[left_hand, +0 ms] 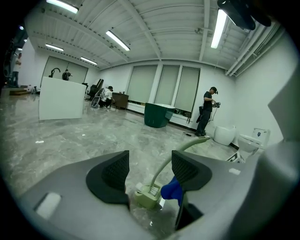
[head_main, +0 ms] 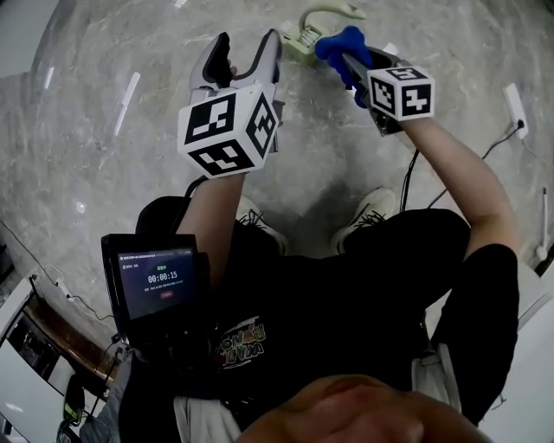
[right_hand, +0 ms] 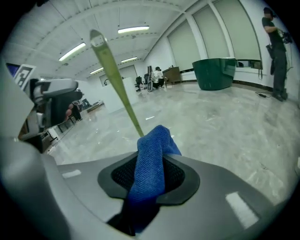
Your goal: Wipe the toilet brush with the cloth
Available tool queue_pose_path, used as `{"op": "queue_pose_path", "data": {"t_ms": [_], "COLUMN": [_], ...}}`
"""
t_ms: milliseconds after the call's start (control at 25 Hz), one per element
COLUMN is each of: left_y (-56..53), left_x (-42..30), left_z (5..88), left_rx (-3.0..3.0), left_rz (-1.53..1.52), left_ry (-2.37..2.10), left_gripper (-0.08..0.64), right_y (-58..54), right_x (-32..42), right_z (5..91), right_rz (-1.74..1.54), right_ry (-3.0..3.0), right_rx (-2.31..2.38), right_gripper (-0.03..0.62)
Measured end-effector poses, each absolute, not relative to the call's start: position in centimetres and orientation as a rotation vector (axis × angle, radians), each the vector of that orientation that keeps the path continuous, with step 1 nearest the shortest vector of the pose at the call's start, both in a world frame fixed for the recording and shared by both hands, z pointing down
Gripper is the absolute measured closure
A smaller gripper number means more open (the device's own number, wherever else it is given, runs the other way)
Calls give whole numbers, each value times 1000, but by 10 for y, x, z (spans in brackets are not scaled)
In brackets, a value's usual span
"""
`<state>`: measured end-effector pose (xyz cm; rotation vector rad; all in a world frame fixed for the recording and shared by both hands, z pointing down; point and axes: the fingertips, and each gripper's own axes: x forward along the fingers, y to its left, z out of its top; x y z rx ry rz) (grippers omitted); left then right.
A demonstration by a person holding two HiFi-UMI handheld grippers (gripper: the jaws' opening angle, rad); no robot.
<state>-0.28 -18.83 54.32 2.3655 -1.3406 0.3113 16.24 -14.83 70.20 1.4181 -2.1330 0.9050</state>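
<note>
A pale green toilet brush (head_main: 333,12) stands in its holder (head_main: 302,41) on the marble floor, its curved handle rising to the right. My right gripper (head_main: 346,54) is shut on a blue cloth (head_main: 340,43), held just beside the holder. In the right gripper view the cloth (right_hand: 152,161) bulges up between the pads, and the brush handle (right_hand: 115,77) slants just behind it. My left gripper (head_main: 248,48) hangs open to the left of the holder, with nothing between its fingers. In the left gripper view the holder (left_hand: 147,197) and the cloth (left_hand: 172,189) show beyond the open gripper (left_hand: 150,171).
A white power strip (head_main: 515,107) with cables lies on the floor at the right. My shoes (head_main: 372,211) stand below the grippers. A dark green bin (left_hand: 158,115), white toilets (left_hand: 251,139), a white counter (left_hand: 61,98) and a standing person (left_hand: 206,111) are farther off.
</note>
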Motion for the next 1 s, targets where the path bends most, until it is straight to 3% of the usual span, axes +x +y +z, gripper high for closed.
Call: {"op": "queue_pose_path", "data": {"t_ms": [320,480,760,1000], "left_y": [-185,-184,-184,-179], "left_x": [-6,-3,-2,6], "left_z": [544,544,539,536], "left_rx": [2306,2302,2309,2325], "left_rz": [264,263,261,266], "left_ry": [-1303,-1289,-1279,-1255], "left_gripper": [273,273,273,273], "right_y": [-189,-196,-204,-179], "right_x": [146,177,250,207], "right_z": [641,623,739,813], "right_rz": [892,833,867,939], "right_ry": [-2318,-2326,-1840,-1767], "right_rx": [1471,1591,1652,1461], "right_gripper": [476,476,476,476]}}
